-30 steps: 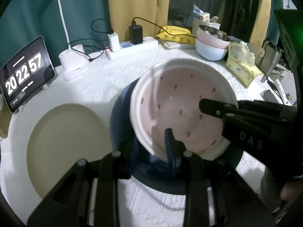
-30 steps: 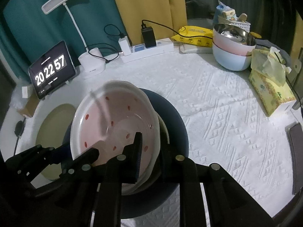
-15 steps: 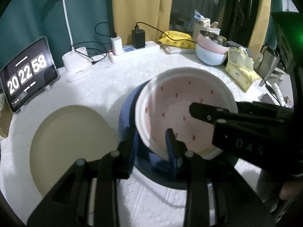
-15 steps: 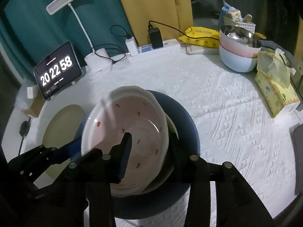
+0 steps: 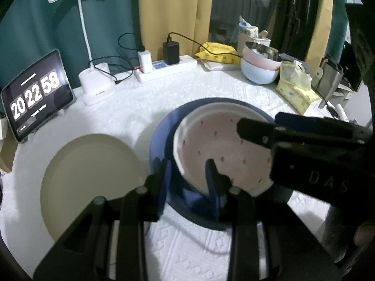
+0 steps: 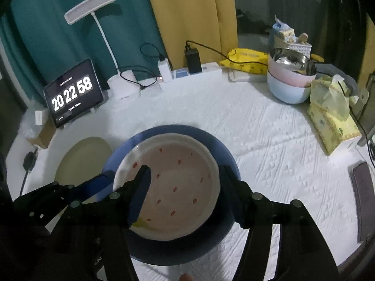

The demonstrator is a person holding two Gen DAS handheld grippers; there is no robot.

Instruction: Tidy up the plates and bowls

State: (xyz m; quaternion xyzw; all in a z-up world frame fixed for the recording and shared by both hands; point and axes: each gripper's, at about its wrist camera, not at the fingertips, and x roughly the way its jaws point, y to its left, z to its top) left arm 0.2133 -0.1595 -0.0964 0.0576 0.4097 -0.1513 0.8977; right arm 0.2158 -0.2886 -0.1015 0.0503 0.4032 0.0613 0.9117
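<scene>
plates first: the pink speckled dish (image 6: 175, 185) sits nested on the dark blue plate (image 6: 225, 157) on the table (image 6: 269, 140), directly between the right gripper (image 6: 185, 187) jaws, which stand wide apart, one finger over the dish's left rim and the other outside its right rim, holding nothing. it looks set down there to build one stack, with the wide spread letting the fingers clear the rim.

the left gripper (image 5: 187, 175) has its jaws moderately open astride the near edge of both pieces; whether a finger touches the rim i cannot tell, but it does not pinch.

left of the left jaws lies a beige plate (image 5: 89, 182), apart from the stack, likely next to join it. far ahead and right of the right jaws stand stacked bowls (image 6: 288, 79), beside a tissue pack (image 6: 330, 121). the two grippers crowd each other over the dish, the main obstruction.
</scene>
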